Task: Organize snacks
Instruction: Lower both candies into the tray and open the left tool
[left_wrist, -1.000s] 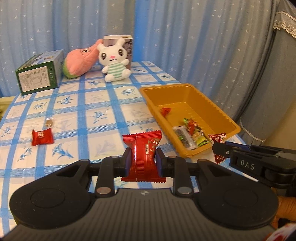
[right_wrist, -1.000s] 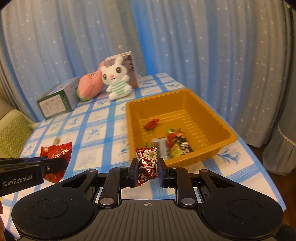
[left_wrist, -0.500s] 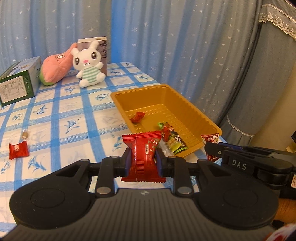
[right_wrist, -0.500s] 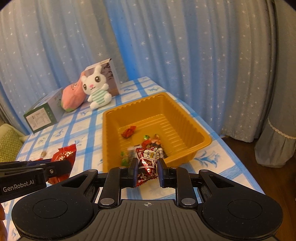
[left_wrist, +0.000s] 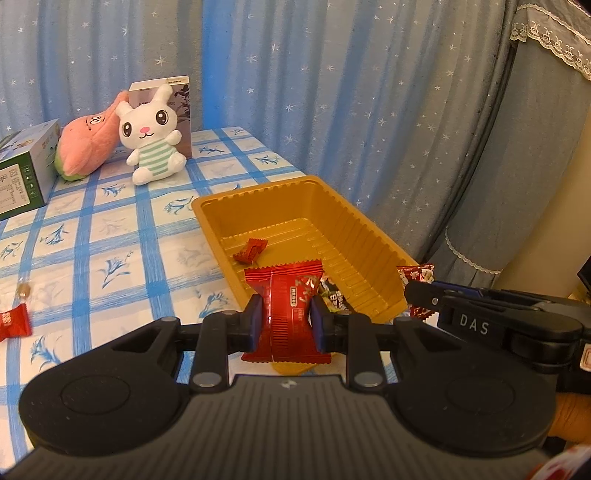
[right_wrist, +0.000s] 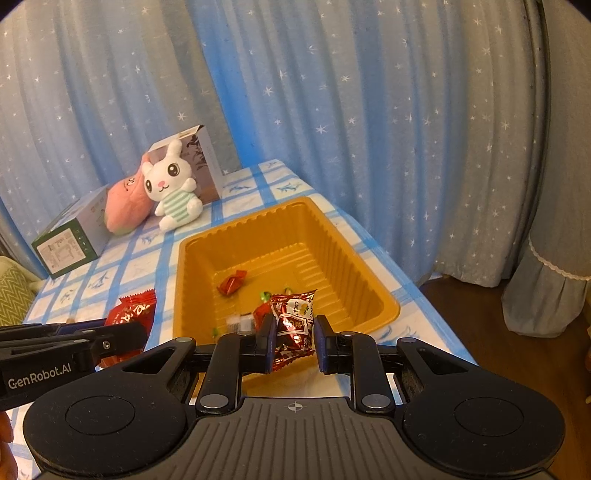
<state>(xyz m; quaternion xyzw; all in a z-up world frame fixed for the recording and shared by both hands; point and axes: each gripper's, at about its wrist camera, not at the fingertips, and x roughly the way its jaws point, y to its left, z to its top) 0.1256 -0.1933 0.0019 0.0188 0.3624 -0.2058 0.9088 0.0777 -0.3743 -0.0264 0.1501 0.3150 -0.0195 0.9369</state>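
My left gripper (left_wrist: 287, 321) is shut on a red snack packet (left_wrist: 286, 299) and holds it over the near left corner of the orange tray (left_wrist: 373, 236). My right gripper (right_wrist: 294, 341) holds a red and white patterned snack packet (right_wrist: 293, 321) above the near end of the same tray (right_wrist: 369, 284); its jaws stand slightly parted around the packet. The tray holds a small red candy (left_wrist: 251, 251) and several other wrapped snacks. On the tablecloth to the left lie a red candy (left_wrist: 13, 321) and a small gold candy (left_wrist: 24, 288).
A white plush rabbit (left_wrist: 151, 144), a pink plush toy (left_wrist: 86, 144), a brown box (left_wrist: 177, 99) and a green and white box (left_wrist: 26, 166) stand at the back of the blue checked table (left_wrist: 110, 229). Starry blue curtains hang behind. The table edge runs right of the tray.
Both grippers have moved forward and right with their packets, now over the near end of the tray. The right gripper's jaws have widened a little.
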